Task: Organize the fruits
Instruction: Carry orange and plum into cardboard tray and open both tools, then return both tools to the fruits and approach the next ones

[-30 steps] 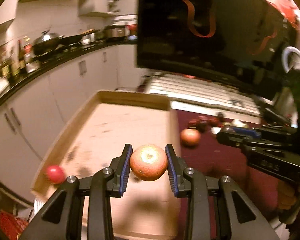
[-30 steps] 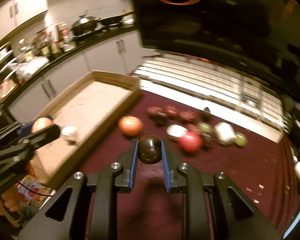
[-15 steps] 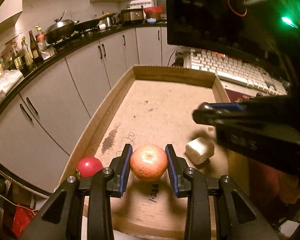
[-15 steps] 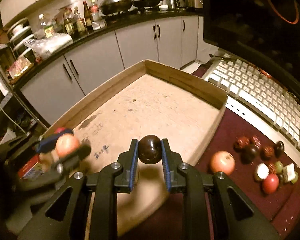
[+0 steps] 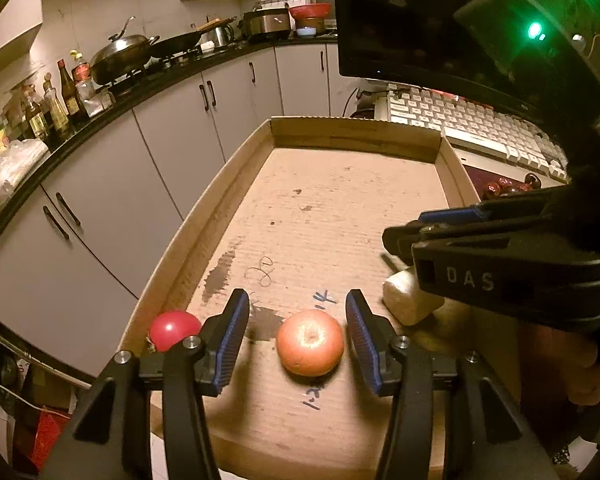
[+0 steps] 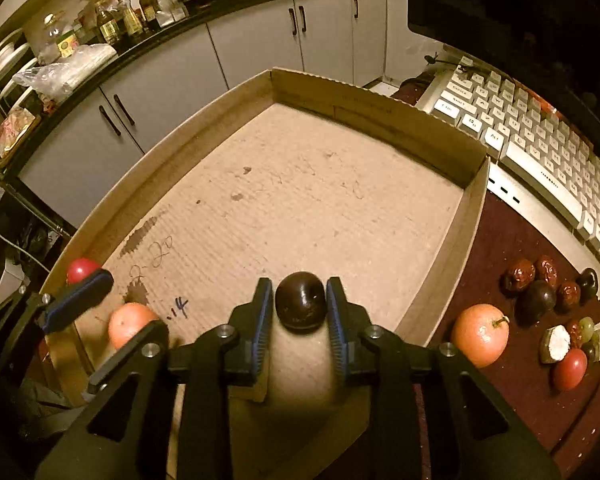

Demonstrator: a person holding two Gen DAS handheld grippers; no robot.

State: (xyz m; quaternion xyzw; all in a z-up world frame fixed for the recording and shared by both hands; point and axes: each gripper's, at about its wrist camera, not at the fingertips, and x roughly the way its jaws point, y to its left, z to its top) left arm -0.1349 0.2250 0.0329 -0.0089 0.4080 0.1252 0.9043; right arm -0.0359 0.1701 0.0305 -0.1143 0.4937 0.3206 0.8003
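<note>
My left gripper [image 5: 296,338] is open; an orange fruit [image 5: 310,342] lies between its jaws on the floor of the cardboard tray [image 5: 356,136], touching neither pad. A red fruit [image 5: 174,329] and a pale chunk [image 5: 406,298] lie in the tray on either side. My right gripper [image 6: 300,314] is shut on a dark plum [image 6: 300,303] and holds it above the tray's near right part. In the right wrist view the orange fruit [image 6: 130,324] and red fruit [image 6: 81,270] show at the left.
On the dark red mat right of the tray lie another orange fruit [image 6: 480,334], several dates and dark plums [image 6: 540,296], and small fruits [image 6: 570,368]. A keyboard [image 6: 540,148] lies behind them. Kitchen cabinets [image 5: 172,120] stand beyond the tray's left wall.
My left gripper has opened and let the orange fruit down onto the tray floor. My right gripper has moved further over the tray with the plum.
</note>
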